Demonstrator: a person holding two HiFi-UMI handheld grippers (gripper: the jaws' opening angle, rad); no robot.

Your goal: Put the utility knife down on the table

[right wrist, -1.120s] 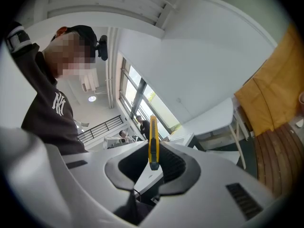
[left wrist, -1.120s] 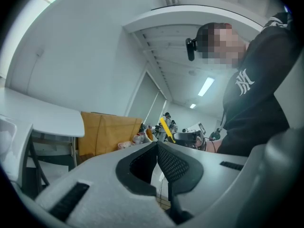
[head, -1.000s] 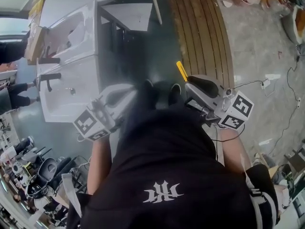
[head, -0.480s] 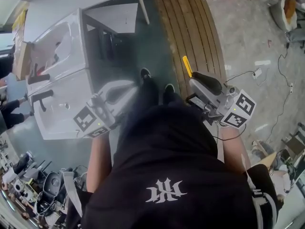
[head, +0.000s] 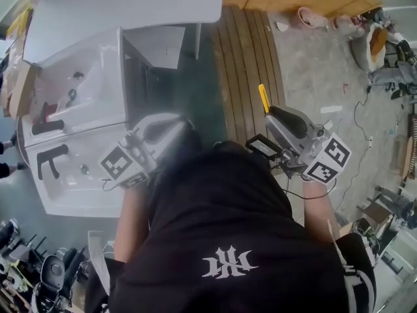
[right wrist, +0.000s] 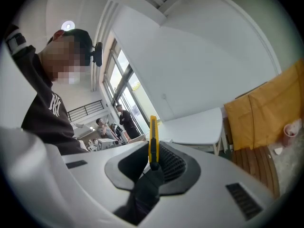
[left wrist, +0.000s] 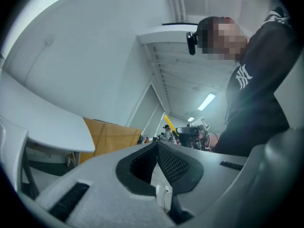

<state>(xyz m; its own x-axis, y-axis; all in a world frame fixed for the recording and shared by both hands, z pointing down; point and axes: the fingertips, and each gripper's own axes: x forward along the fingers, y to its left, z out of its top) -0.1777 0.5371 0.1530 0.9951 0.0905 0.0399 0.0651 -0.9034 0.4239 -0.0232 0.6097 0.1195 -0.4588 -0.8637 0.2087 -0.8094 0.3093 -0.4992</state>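
Meanwhile, right of centre in the head view, the right gripper point(head: 269, 113) was clamped on the yellow utility knife point(head: 263, 98), over the wooden boards point(head: 251, 51) and well apart from the white table point(head: 130, 5) at upper left, while the left gripper point(head: 176, 128) sat closed and empty.

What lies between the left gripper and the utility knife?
In the head view, dark green floor and wooden planks lie between the left gripper and the utility knife, which the right gripper holds.
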